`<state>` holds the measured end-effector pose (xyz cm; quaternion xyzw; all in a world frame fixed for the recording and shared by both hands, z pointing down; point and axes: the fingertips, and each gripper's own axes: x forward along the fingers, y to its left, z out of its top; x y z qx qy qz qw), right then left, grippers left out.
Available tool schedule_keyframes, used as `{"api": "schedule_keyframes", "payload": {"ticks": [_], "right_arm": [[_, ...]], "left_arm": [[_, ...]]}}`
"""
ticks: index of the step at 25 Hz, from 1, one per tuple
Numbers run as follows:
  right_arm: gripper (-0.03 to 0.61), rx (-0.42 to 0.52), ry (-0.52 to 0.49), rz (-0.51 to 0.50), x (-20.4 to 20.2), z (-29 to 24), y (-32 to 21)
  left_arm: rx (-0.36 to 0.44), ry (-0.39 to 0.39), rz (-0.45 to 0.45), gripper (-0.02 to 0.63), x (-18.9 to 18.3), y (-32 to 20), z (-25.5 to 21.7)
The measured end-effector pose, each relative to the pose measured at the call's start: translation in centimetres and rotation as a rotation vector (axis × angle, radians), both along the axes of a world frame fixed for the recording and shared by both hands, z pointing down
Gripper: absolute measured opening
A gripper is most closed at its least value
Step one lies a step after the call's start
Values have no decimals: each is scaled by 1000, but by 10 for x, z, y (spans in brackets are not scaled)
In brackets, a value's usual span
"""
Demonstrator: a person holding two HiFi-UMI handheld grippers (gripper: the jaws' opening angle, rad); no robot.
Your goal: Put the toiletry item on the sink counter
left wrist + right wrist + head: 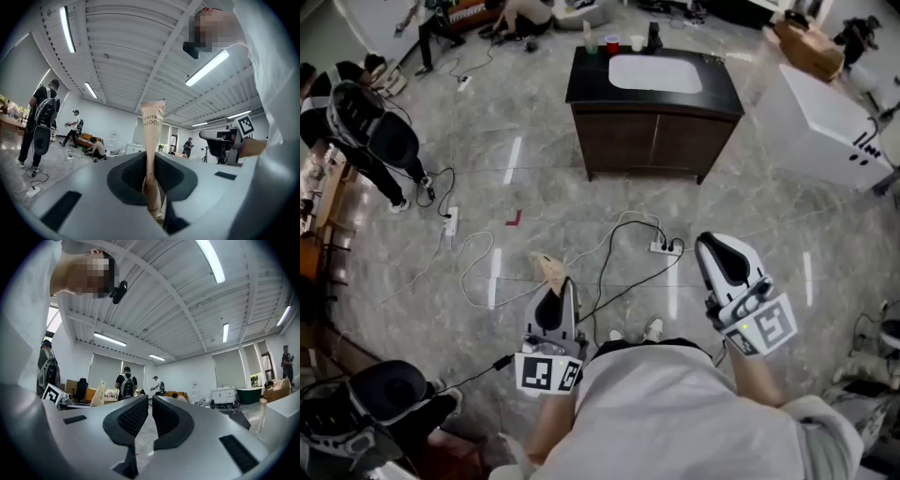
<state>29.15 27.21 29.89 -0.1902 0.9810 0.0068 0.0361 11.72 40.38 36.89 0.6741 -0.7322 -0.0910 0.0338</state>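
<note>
1. I hold the left gripper [557,291] low and close to the body, just left of centre. The forearm comes up from the bottom edge, and the marker cube sits at the near end.
2. Its jaws aim forward over the marble floor [534,178], roughly toward the sink counter [583,86], which stands well ahead.
3. In the left gripper view the two pads are drawn in tight and pinch a tan paper toothbrush packet [547,269] by its near end.
4. The packet's long axis runs along the line of the jaws. It sticks out past the tips, pointing away from me and a little to the left in the head view.
5. In the left gripper view it stands straight up the middle of the frame. The printed far end is topmost and the lettering reads upside down.
6. The packet hangs in the air above the floor, far from the counter and touching nothing but the pads.
7. The right gripper [715,247] is held out at my right, somewhat further forward than the left. Its black jaws point ahead and its cube is turned toward me.
8. In the right gripper view its pads stand almost together with only a thin slit between them, and nothing is in that slit.
9. A white power strip [664,247] with black cables lies on the floor between the two grippers.
</note>
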Motion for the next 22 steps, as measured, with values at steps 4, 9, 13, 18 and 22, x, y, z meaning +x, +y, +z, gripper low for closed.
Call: {"api": "schedule_keyframes", "payload": {"ticks": [4, 9, 13, 18, 22], "right_arm": [[53, -8, -4, 1, -2, 1, 1], [54, 35, 51, -25, -15, 4, 13], [54, 24, 56, -33, -24, 9, 23], [54, 16, 62, -55, -39, 14, 40], [54, 19, 67, -62, -47, 17, 47]], "left_arm": [[-1, 2, 6, 32, -3, -1, 1], [-5, 11, 17, 32, -10, 2, 4], [-2, 13, 25, 32, -16, 7, 9], [-7, 18, 7, 32, -35, 23, 15], [-9, 25, 4, 32, -43, 29, 18]]}}
